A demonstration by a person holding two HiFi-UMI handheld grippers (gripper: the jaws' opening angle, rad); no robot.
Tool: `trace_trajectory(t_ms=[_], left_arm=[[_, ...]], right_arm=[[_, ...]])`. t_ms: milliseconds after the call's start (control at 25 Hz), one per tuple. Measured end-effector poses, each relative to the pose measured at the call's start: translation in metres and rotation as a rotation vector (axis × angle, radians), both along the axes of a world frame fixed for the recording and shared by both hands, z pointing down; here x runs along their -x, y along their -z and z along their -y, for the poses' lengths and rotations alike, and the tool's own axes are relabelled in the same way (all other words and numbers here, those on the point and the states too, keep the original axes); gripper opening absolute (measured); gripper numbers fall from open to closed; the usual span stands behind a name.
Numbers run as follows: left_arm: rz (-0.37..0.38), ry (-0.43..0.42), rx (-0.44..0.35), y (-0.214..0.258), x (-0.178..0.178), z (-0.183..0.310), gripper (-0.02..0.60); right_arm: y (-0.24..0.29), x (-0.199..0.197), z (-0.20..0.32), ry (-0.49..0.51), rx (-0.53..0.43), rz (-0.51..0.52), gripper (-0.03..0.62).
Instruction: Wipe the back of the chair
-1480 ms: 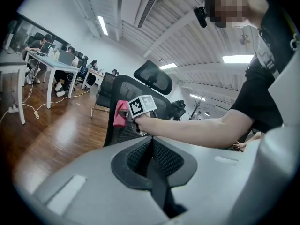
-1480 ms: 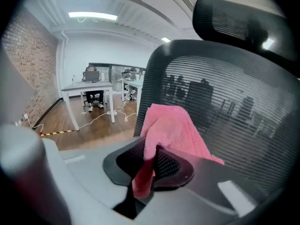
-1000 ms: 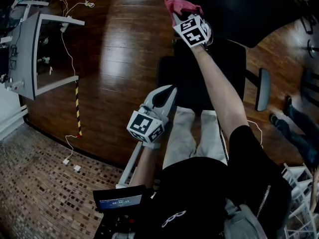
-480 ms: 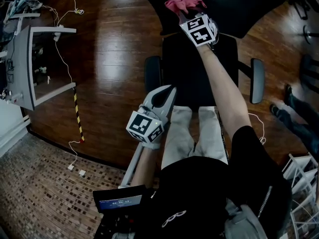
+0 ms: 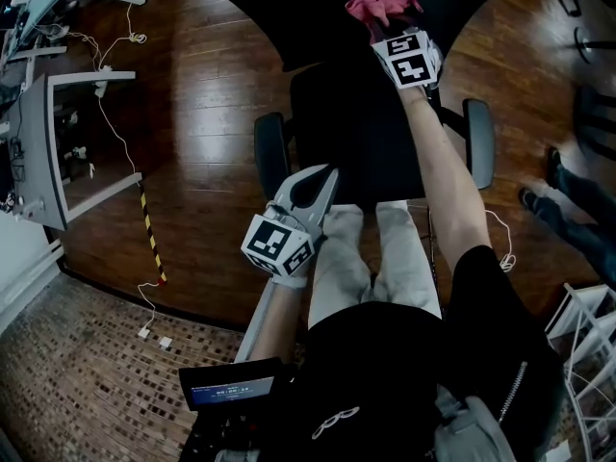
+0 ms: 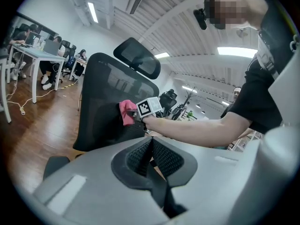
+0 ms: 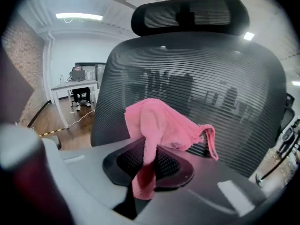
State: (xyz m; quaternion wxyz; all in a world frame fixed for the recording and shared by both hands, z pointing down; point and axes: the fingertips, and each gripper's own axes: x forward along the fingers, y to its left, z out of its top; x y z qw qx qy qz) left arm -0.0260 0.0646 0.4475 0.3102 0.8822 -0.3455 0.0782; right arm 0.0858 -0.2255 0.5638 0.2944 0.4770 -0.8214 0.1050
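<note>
The right tool (image 7: 144, 170) grips a pink cloth (image 7: 164, 123) at the chair back (image 7: 211, 74) just ahead; the left tool (image 6: 151, 150) (jaws together, empty) hangs well behind it

Right tongs (image 7: 143, 167) clamped, left (image 6: 151, 148) seemingly together

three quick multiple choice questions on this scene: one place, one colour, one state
1. Where is the cloth?
A. on the floor
B. in the right gripper, at the chair back
C. on the chair's seat

2. What colour is the cloth?
A. blue
B. white
C. pink

3. How do the jaws of the left gripper stand?
A. together, empty
B. wide apart
C. shut on the cloth

Answers: 1 B, the right gripper view shows it pinched between the jaws before the chair back; 2 C, pink in every view; 3 A, the left gripper view shows them meeting with nothing between.
</note>
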Motion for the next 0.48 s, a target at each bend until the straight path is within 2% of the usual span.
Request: trace_trajectory(t_ms=[240, 480], left_arm=[[0.001, -0.032, 0.005, -0.005, -0.023, -0.003, -0.006], [0.003, -0.051, 0.011, -0.006, -0.036, -0.004, -0.006]], right_arm=[[-0.01, -0.082, 0.0, -0.119, 0.017, -0.024, 0.041], [-0.012, -0.134, 0.0, -0.189, 0.027, -0.029, 0.041]])
